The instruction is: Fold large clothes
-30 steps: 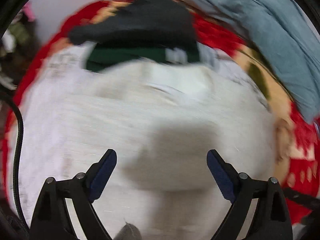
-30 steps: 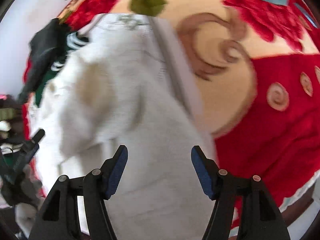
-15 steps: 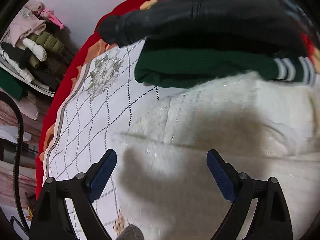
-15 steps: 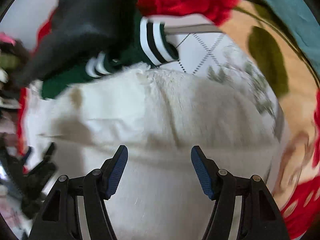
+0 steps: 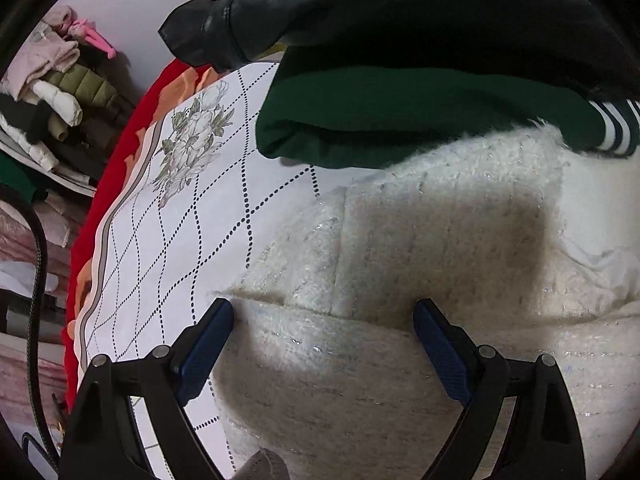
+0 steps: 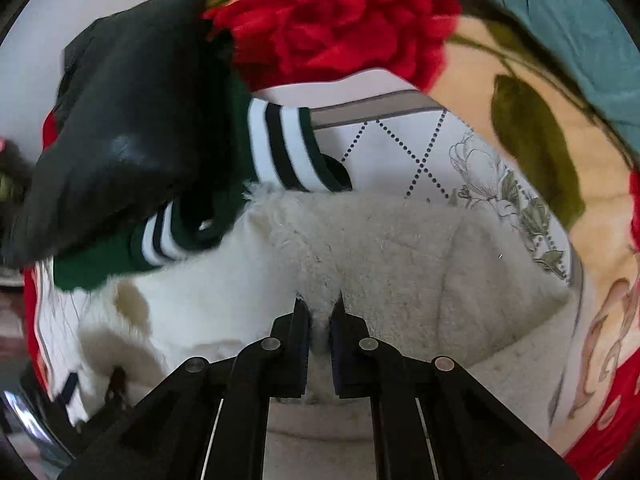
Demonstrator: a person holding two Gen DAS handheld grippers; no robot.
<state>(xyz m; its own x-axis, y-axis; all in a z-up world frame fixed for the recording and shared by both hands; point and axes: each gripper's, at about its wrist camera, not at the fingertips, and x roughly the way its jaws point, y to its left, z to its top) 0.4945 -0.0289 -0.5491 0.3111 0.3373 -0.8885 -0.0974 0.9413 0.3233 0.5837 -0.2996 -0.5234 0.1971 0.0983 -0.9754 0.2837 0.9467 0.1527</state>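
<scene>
The white fluffy sweater (image 6: pixel 400 248) fills the lower centre of both views; the right gripper (image 6: pixel 319 312) pinches it, the left gripper (image 5: pixel 324 320) hovers spread. Best grab the near edge before lifting evenly.

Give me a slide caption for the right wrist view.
Right claw shut on a pinch of the fluffy white sweater, beside the folded green sweater and black jacket.

sweater (image 5: pixel 420 248) on sheet (image 5: pixel 192 216), folded jackets (image 5: pixel 400 80) stacked just behind it
</scene>
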